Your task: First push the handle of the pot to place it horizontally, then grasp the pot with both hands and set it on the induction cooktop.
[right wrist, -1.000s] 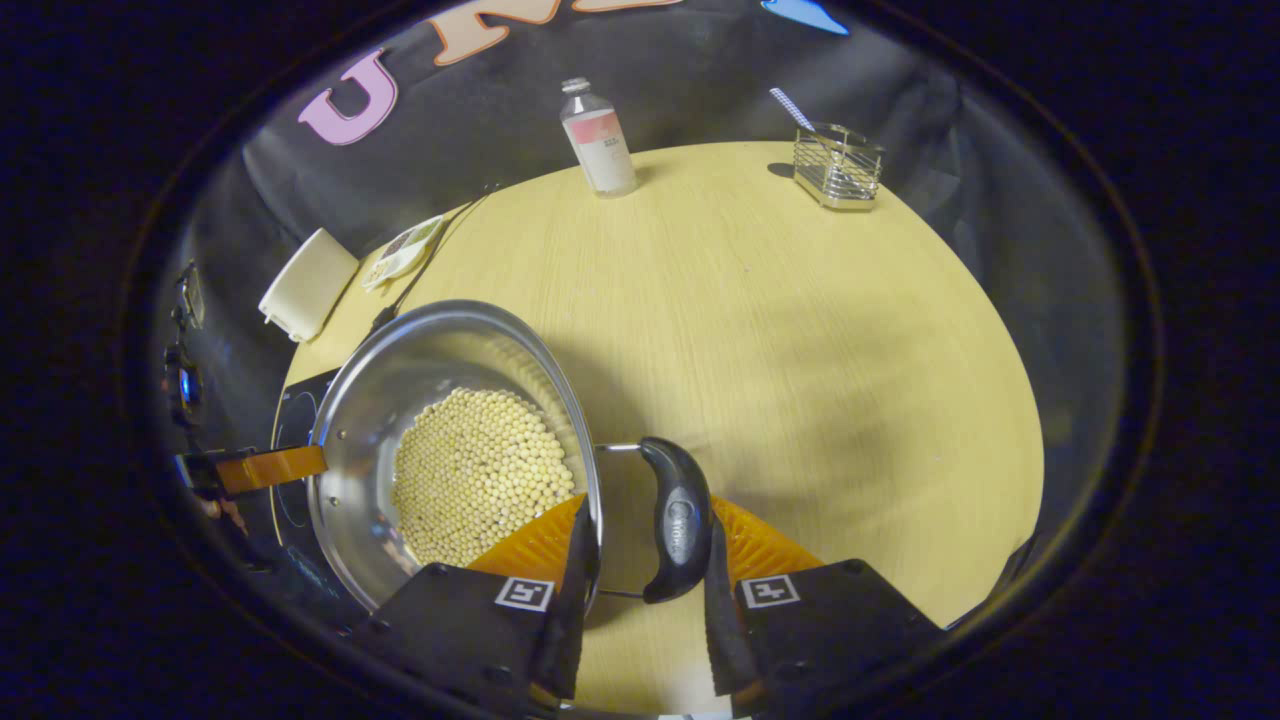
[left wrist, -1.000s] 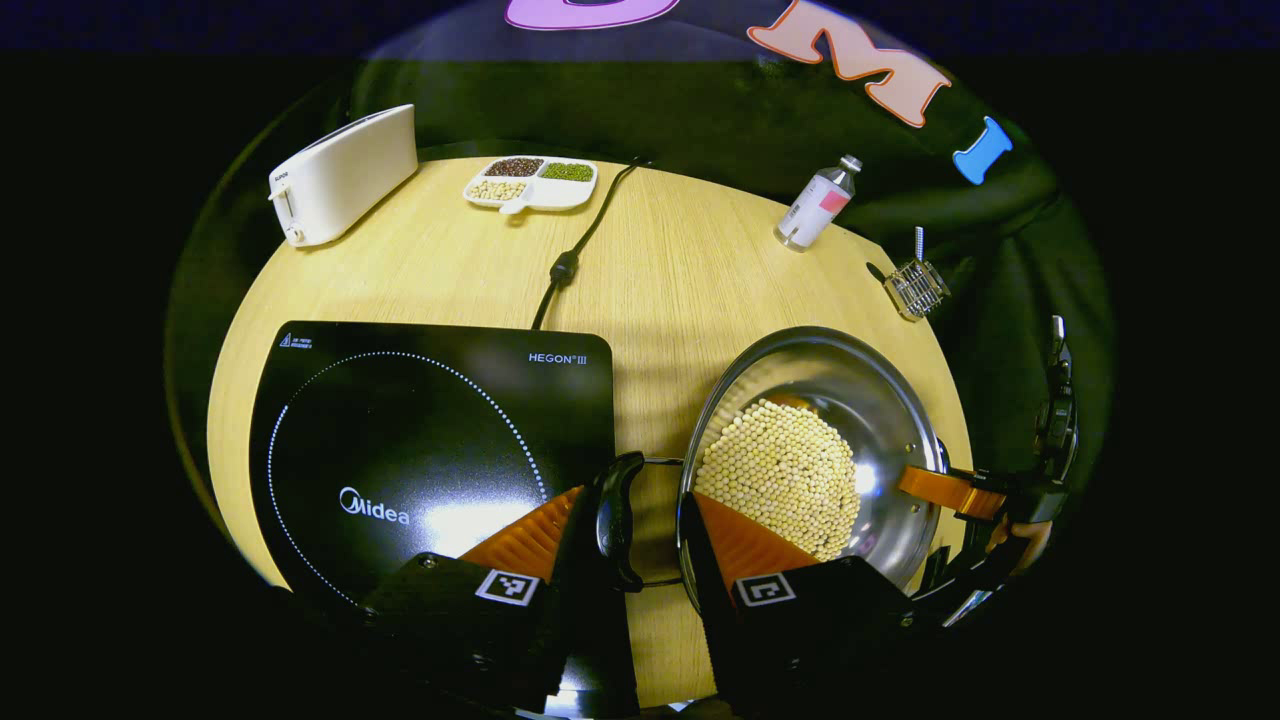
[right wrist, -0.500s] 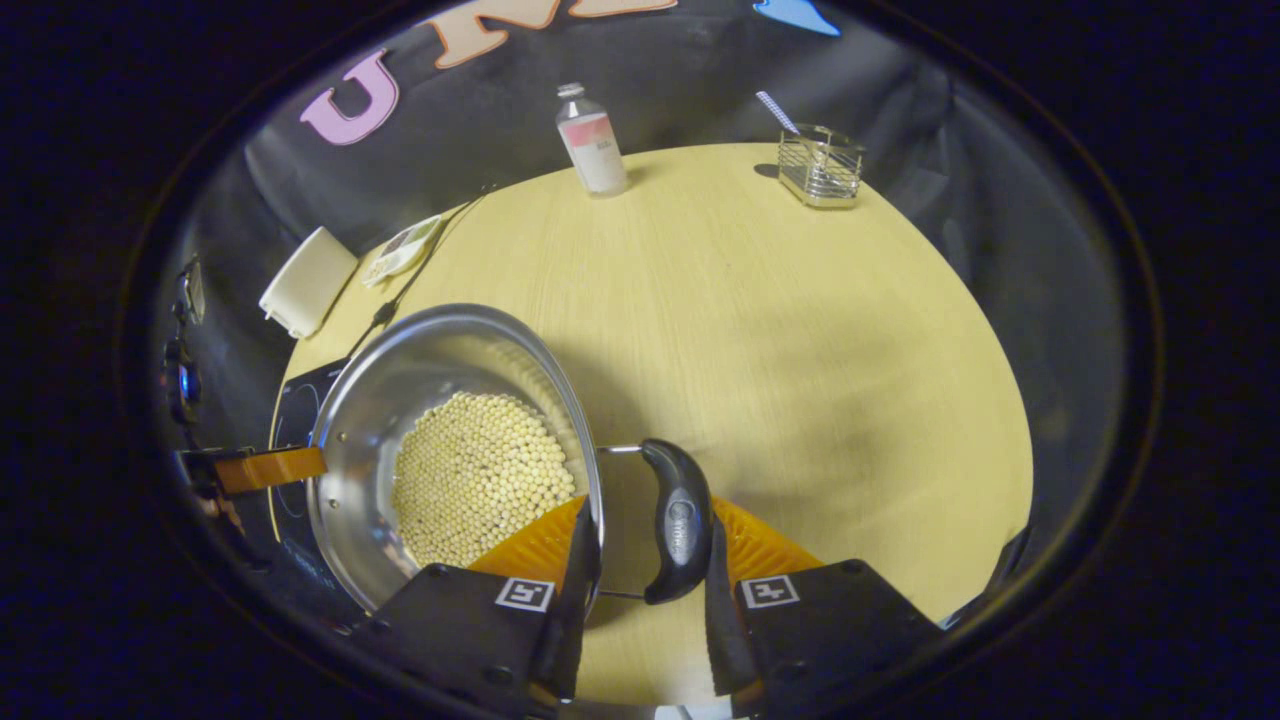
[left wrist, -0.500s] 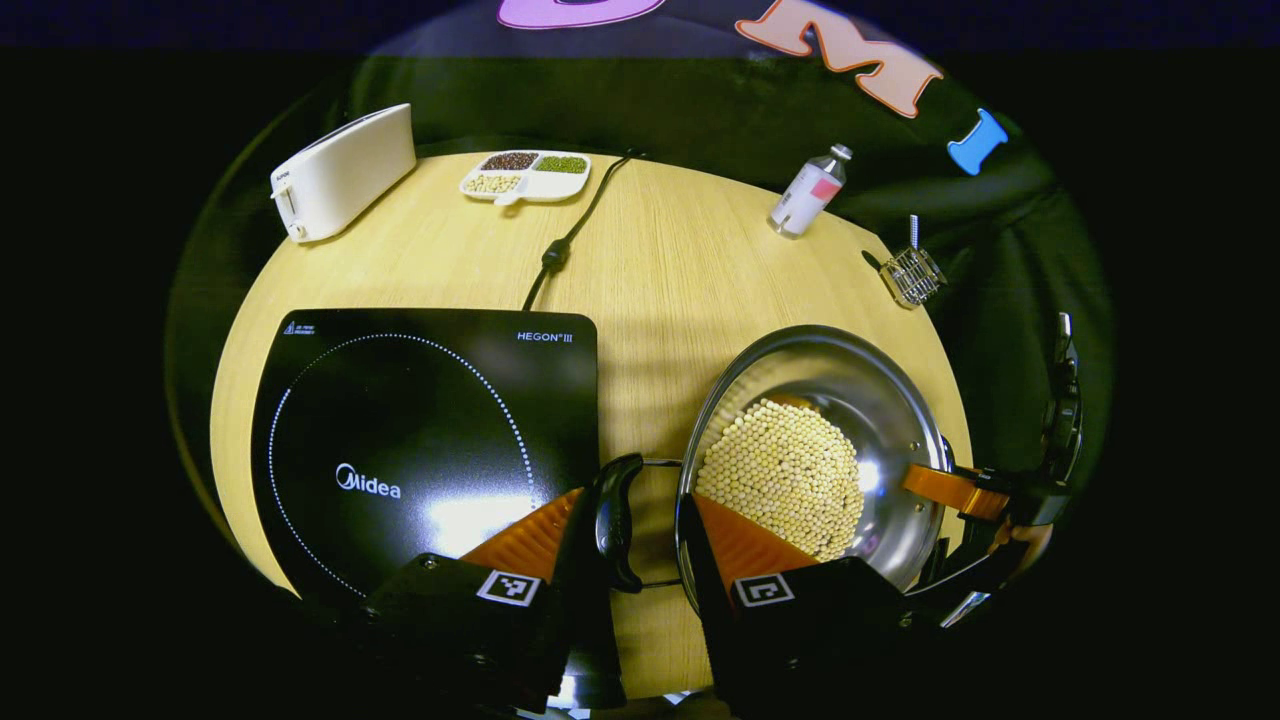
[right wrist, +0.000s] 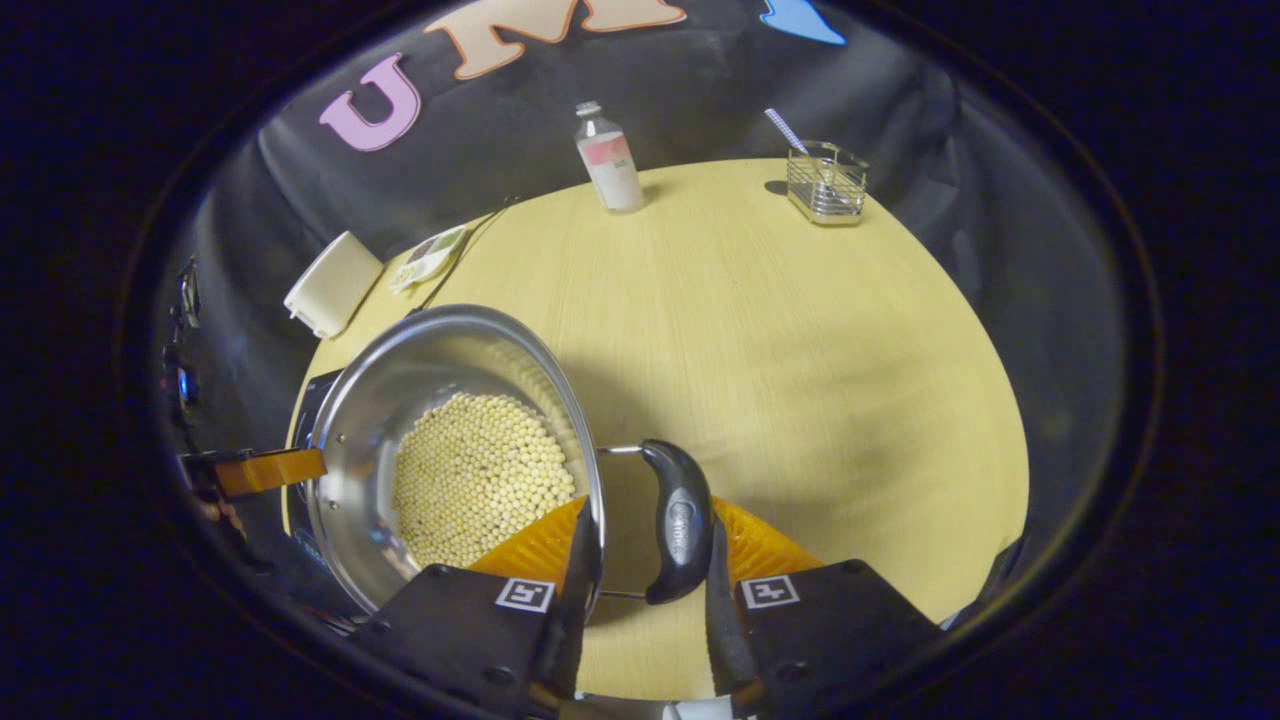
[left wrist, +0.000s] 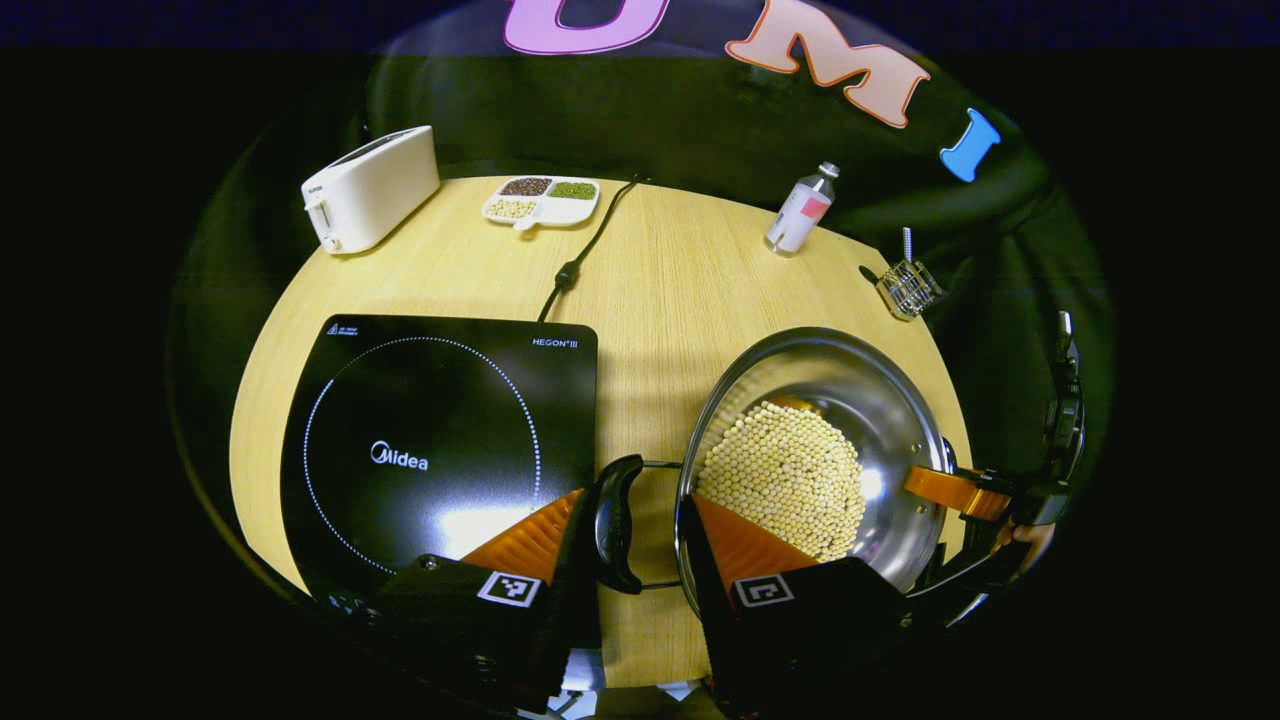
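We see the round wooden table (left wrist: 680, 280) carrying everything. The induction cooktop (left wrist: 440, 440) sits toward its left edge in the left gripper view, cord (left wrist: 580, 260) running to the far edge. The pot (left wrist: 880, 400), holding pale beans (left wrist: 785, 480), is beside the cooktop, not on it; we can't tell if it's resting on the table or raised.

The white toaster (left wrist: 370, 188) is at the far-left edge, the divided dish (left wrist: 540, 200) next to it, the bottle (left wrist: 800, 210) at the far edge, the wire rack (left wrist: 905, 285) at the far-right edge.

Left gripper (left wrist: 640, 520): one finger outside the pot's left handle (left wrist: 608, 525), the other inside the rim, handle and pot wall clamped between them. Right gripper (right wrist: 645, 545): same grip on the right handle (right wrist: 678, 520), one finger inside the rim, one outside the handle.
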A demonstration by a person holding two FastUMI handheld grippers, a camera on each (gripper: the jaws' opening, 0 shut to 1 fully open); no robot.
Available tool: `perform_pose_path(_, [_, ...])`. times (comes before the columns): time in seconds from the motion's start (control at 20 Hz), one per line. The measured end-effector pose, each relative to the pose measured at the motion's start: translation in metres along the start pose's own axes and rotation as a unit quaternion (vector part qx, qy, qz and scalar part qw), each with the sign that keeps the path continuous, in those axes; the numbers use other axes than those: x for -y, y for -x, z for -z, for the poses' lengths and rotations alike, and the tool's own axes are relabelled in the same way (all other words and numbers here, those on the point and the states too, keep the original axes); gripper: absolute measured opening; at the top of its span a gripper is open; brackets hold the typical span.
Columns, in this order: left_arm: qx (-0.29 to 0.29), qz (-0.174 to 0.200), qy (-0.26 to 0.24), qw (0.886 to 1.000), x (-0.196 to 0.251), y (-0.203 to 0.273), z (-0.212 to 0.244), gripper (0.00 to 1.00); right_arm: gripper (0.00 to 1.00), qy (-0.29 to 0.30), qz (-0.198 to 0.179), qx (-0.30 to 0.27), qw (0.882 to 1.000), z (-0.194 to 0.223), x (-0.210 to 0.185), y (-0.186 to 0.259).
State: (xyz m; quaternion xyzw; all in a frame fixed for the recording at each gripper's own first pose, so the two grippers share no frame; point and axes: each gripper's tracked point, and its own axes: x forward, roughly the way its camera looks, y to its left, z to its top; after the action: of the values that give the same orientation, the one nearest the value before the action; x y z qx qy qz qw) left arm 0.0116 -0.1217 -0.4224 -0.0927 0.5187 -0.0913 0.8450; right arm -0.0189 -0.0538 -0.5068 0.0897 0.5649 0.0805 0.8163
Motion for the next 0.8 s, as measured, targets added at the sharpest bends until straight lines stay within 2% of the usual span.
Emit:
perform_pose_path(0.05, [0.002,-0.003,0.002,1.0,0.001,0.003,0.002,0.56,0.48,0.001,-0.002,-0.001,1.0,0.001,0.0,0.001])
perform_pose_path(0.1, [0.002,-0.006,0.005,1.0,0.001,0.007,0.005,0.56,0.53,0.003,-0.004,-0.001,1.0,0.002,-0.001,0.004])
perform_pose_path(0.15, [0.004,-0.008,0.007,1.0,0.001,0.009,0.007,0.56,0.48,0.005,-0.006,-0.001,1.0,0.003,-0.001,0.005])
perform_pose_path(0.2, [0.007,-0.008,0.01,1.0,0.0,0.011,0.007,0.57,0.53,0.007,-0.008,0.001,1.0,0.002,-0.002,0.006])
perform_pose_path(0.25, [0.009,-0.009,0.011,1.0,0.0,0.013,0.009,0.57,0.48,0.008,-0.009,0.003,1.0,0.003,-0.004,0.007])
perform_pose_path(0.5, [0.015,0.0,0.011,1.0,-0.01,0.02,0.007,0.56,0.48,0.008,0.0,0.01,1.0,0.004,-0.014,0.016])
perform_pose_path(0.8, [0.019,0.03,-0.021,0.999,-0.035,0.024,-0.015,0.58,0.48,-0.02,0.028,0.025,0.999,0.006,-0.043,0.028])
